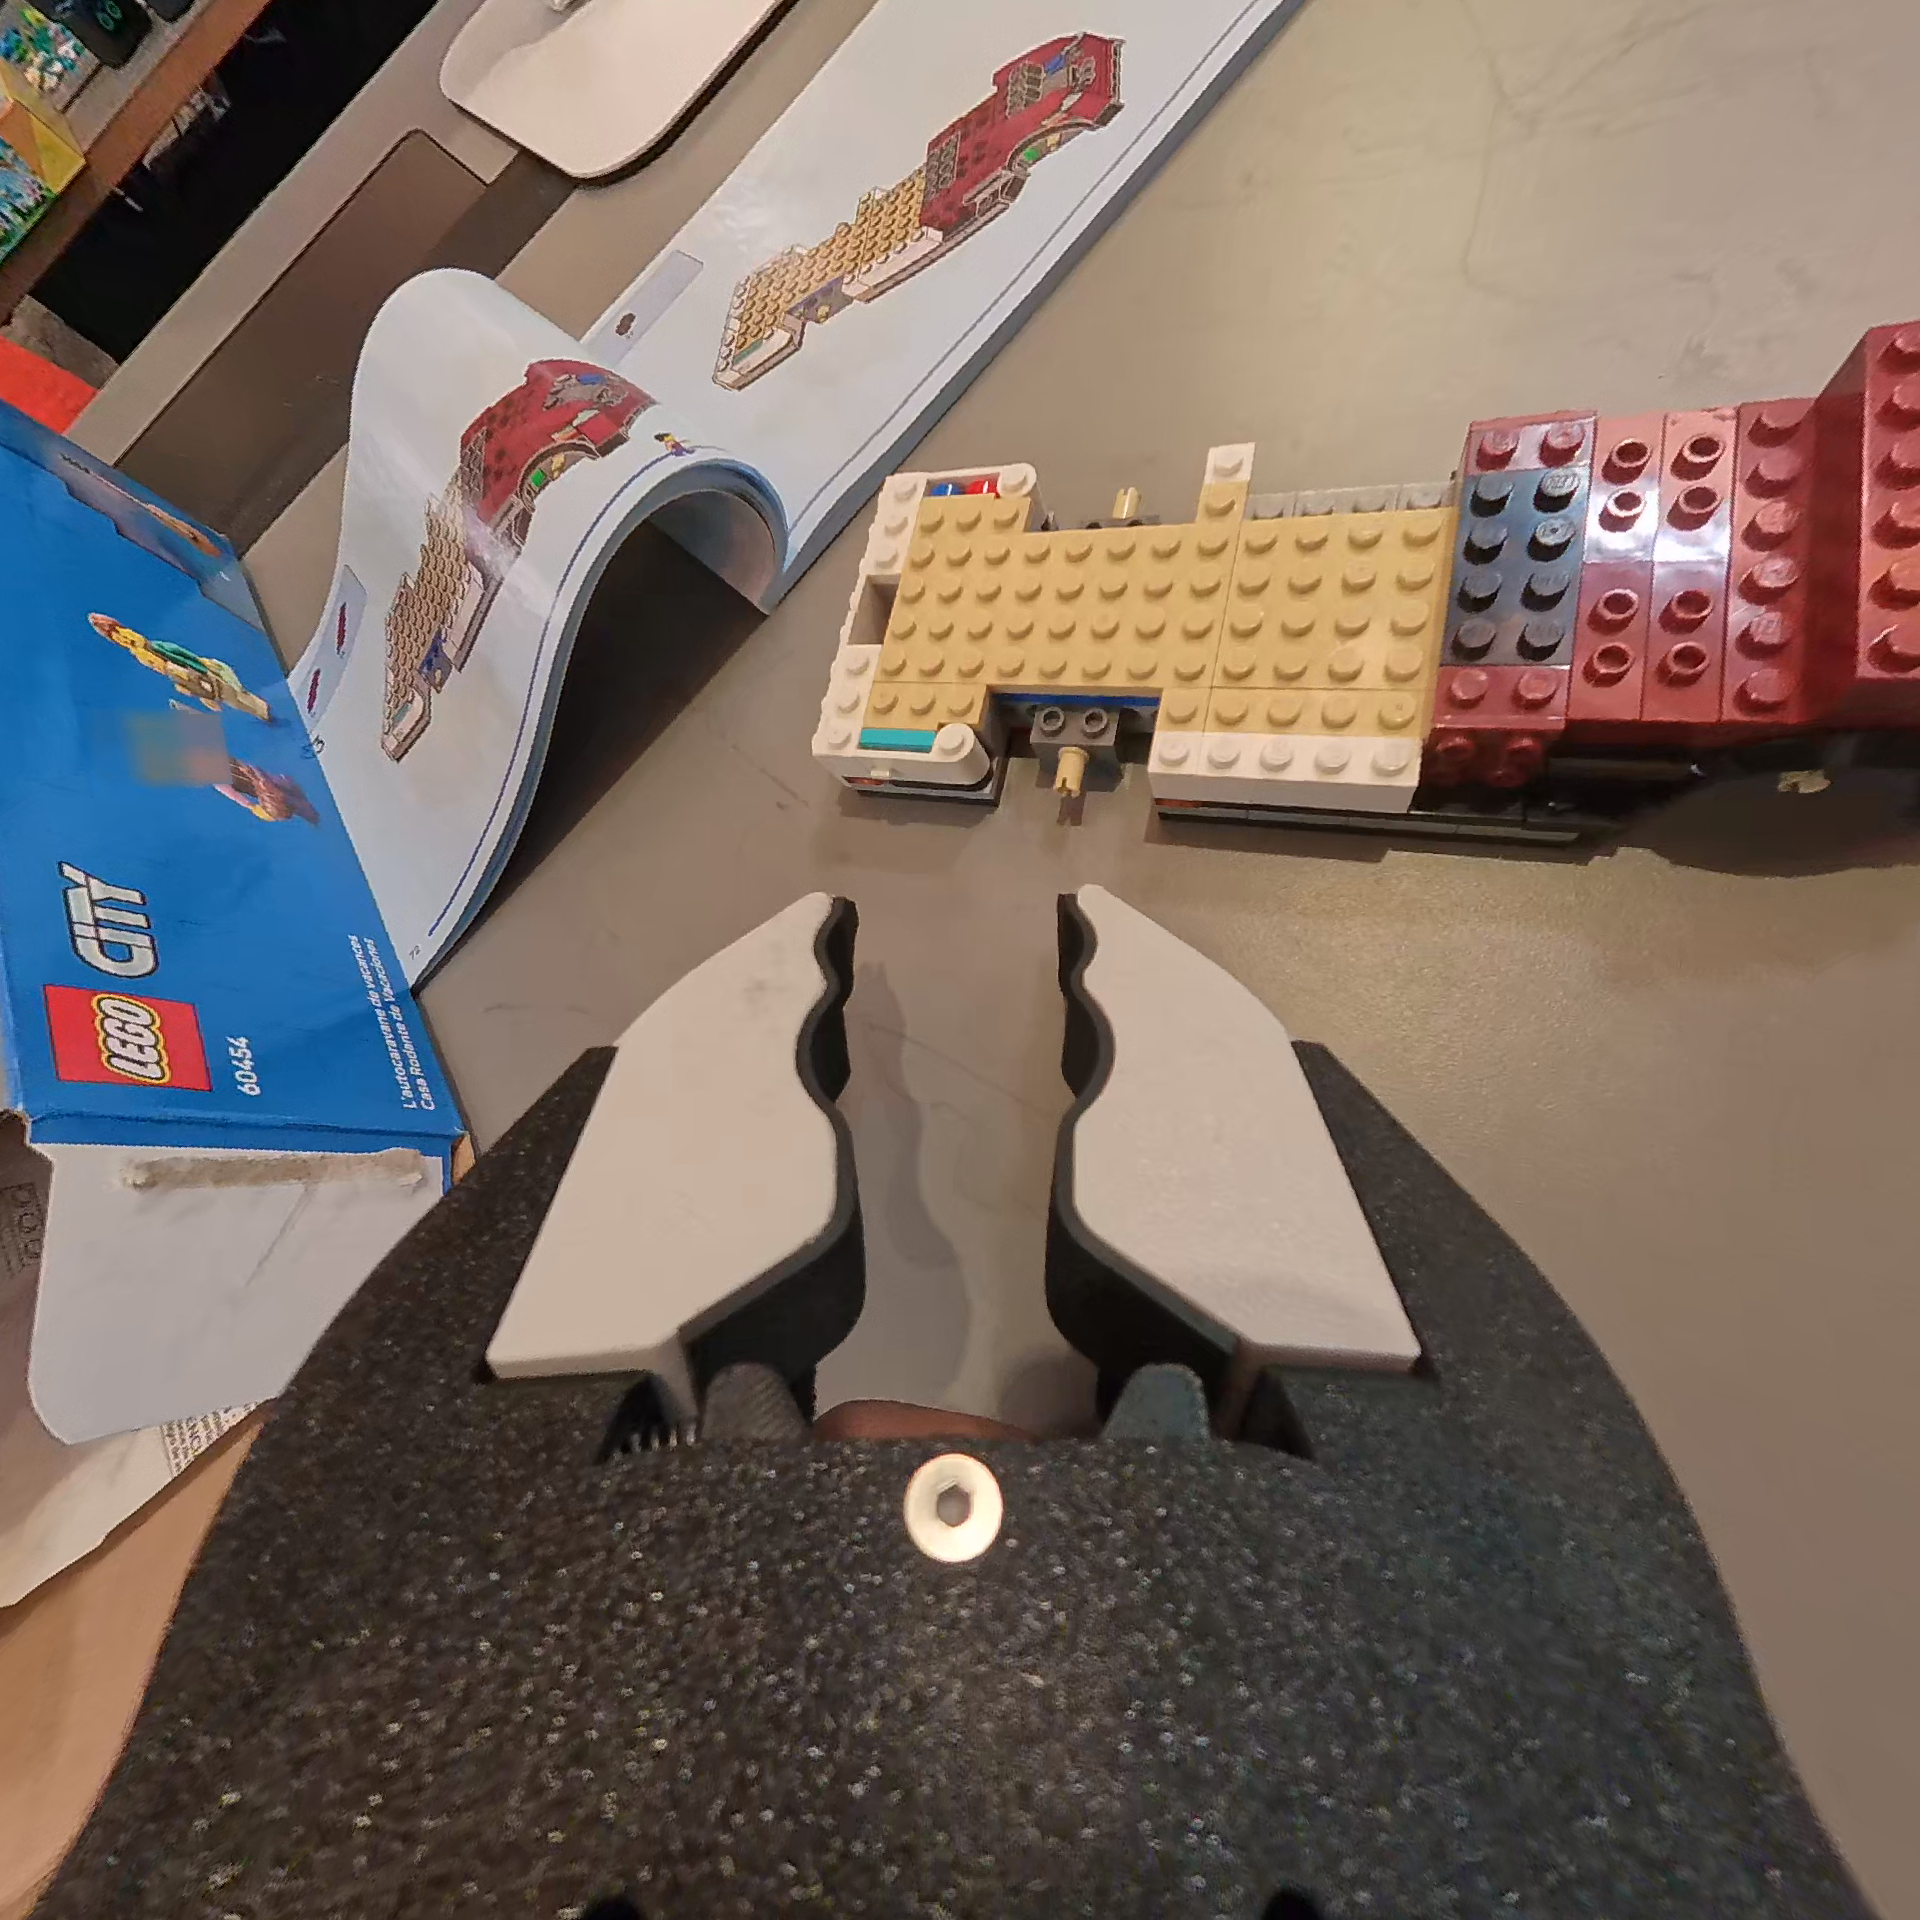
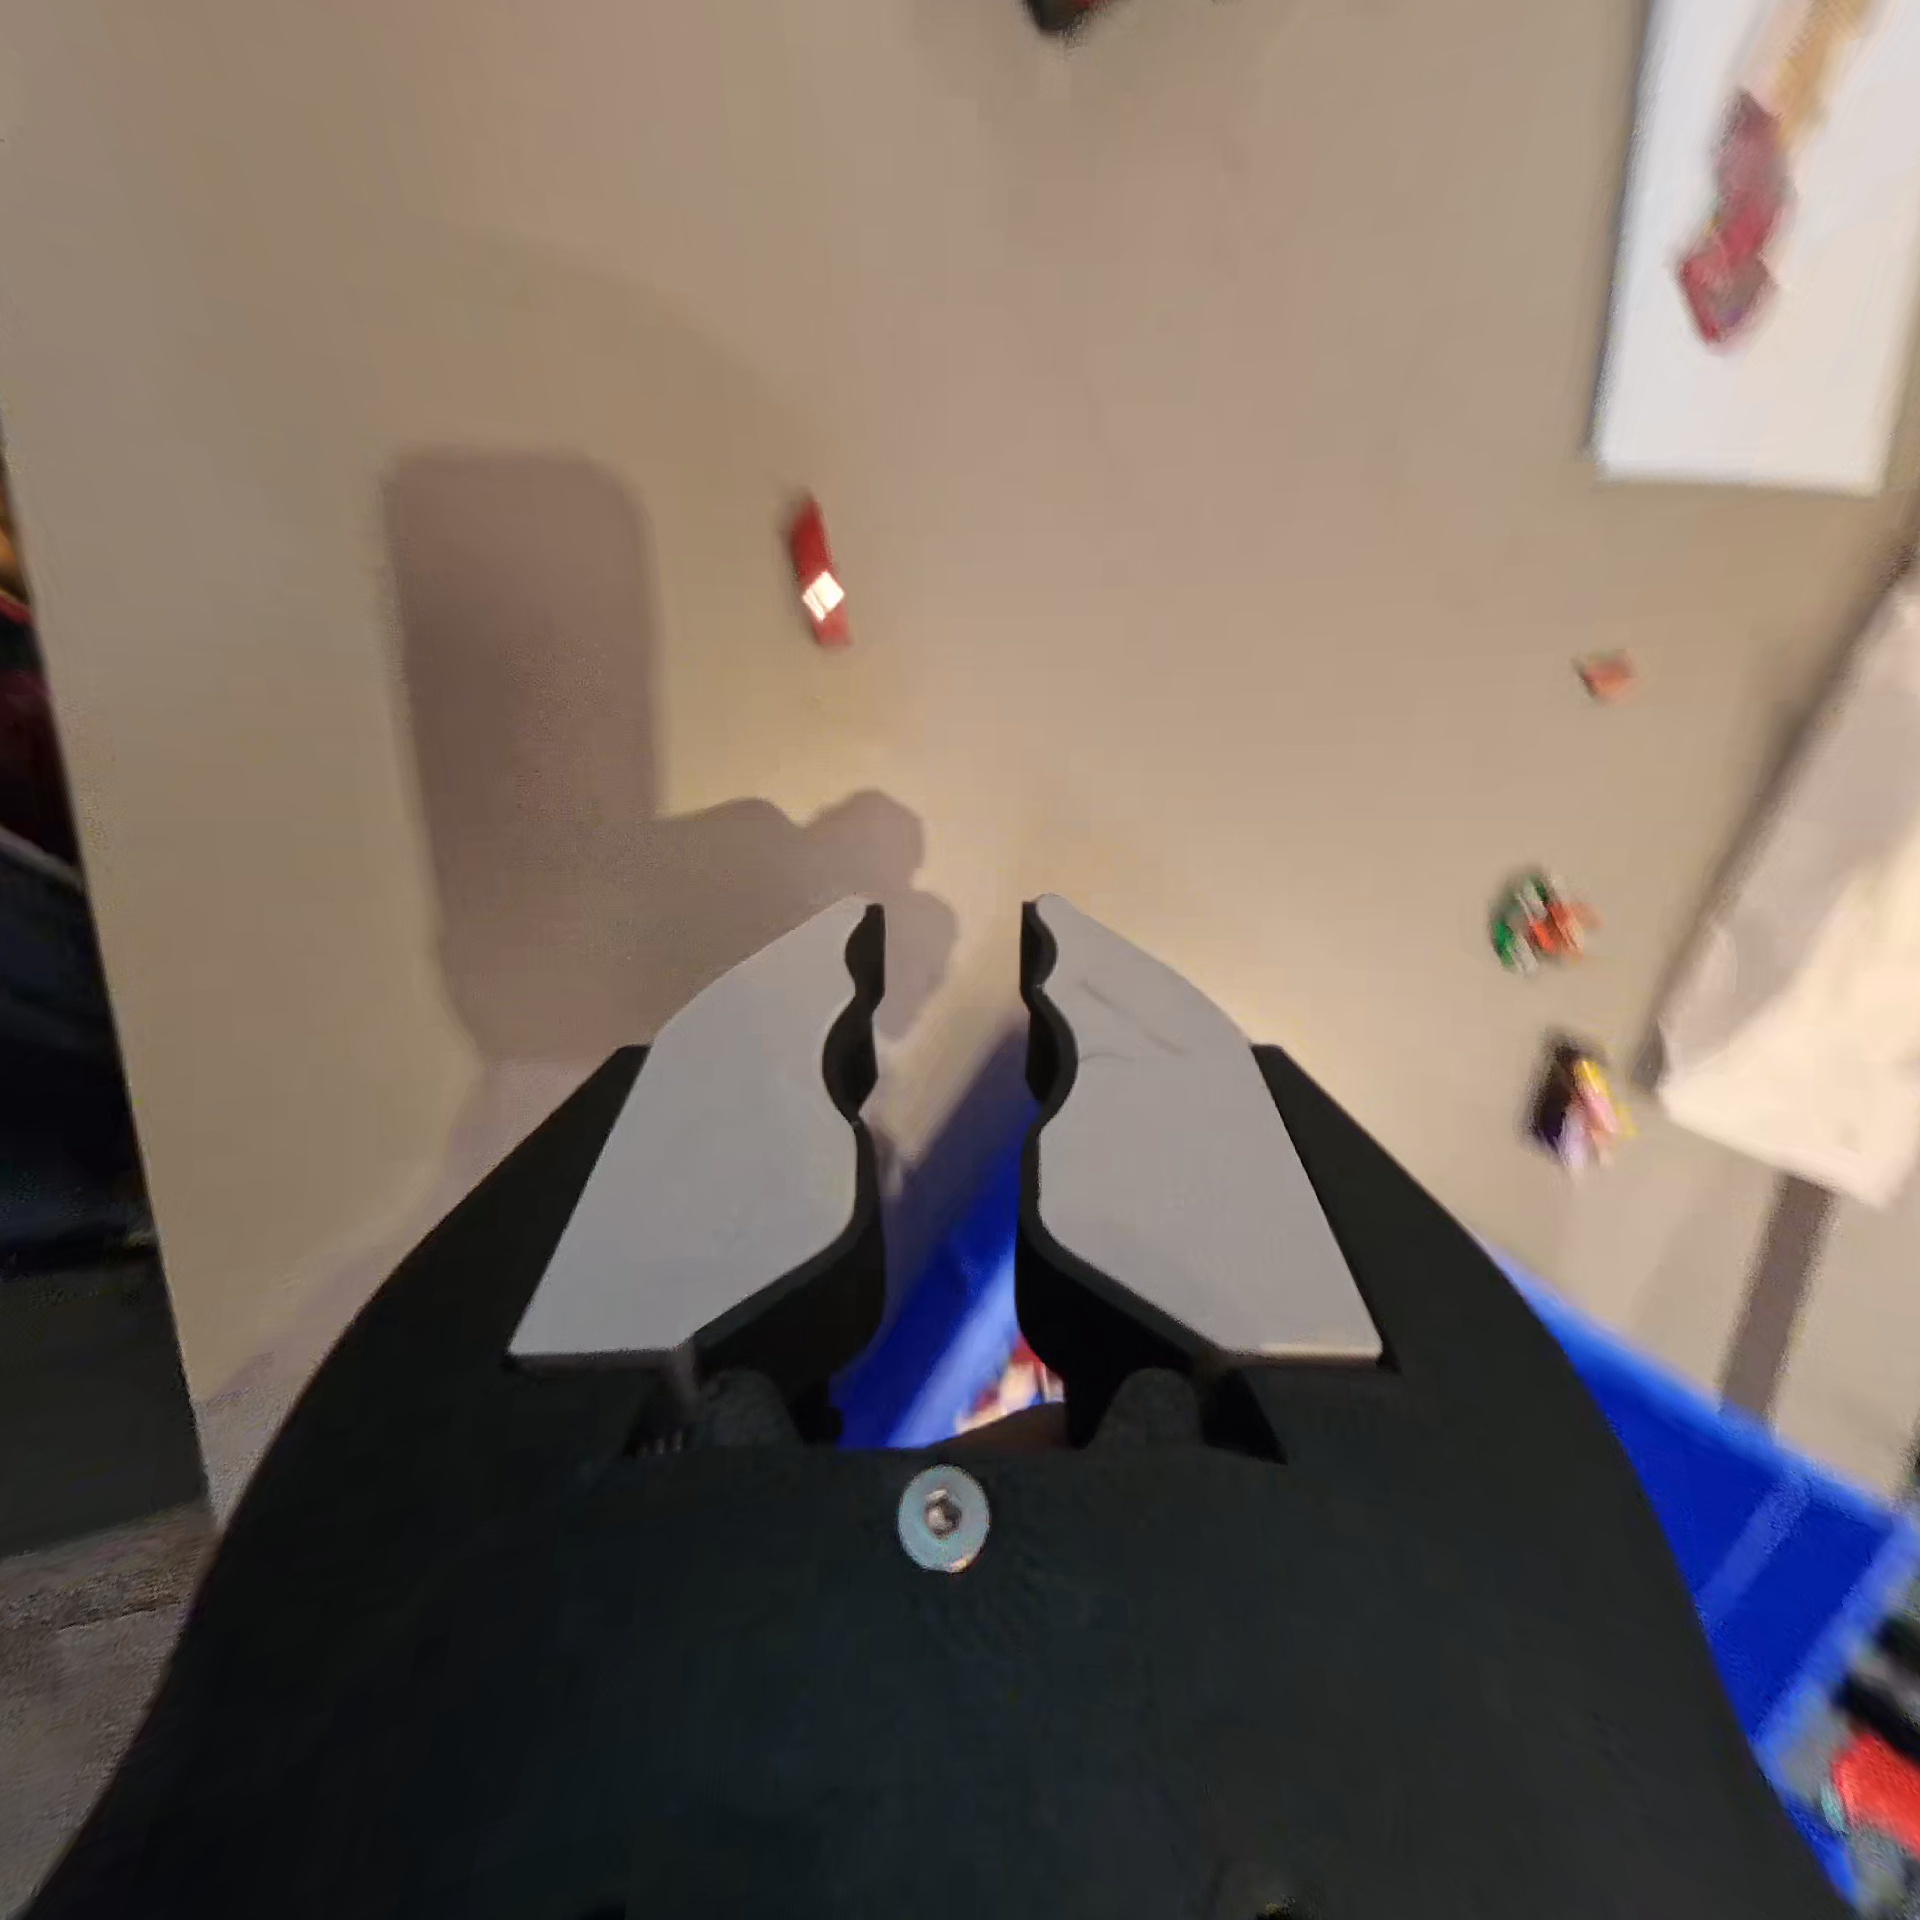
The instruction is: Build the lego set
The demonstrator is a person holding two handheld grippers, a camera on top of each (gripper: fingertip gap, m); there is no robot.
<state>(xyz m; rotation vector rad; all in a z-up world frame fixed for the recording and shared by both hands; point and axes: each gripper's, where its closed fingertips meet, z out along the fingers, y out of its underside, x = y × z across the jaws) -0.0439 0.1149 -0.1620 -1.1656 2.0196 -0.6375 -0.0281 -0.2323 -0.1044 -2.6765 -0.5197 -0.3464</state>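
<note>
- Left hand-held gripper (image 1: 956, 914) hangs over the bench (image 1: 1455, 1091), jaws well apart and empty.
- Just beyond lies a brick model (image 1: 1143, 613), tan with dark red at right; booklet (image 1: 582, 540) and blue box (image 1: 156, 831) at left.
- Right hand-held gripper (image 2: 954, 920), partly open, grips nothing above a blue bin (image 2: 1714, 1507); red brick (image 2: 818, 571) far off.

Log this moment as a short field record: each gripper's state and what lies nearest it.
left gripper: jaws open, nothing between them, over the grey table
nearest left: tan, white and dark red brick model, apart from the fingertips
left side: blue box, open instruction booklet
right gripper: jaws open, nothing between them
near right: blue bin below; small red brick ahead
right view: blurred
</note>
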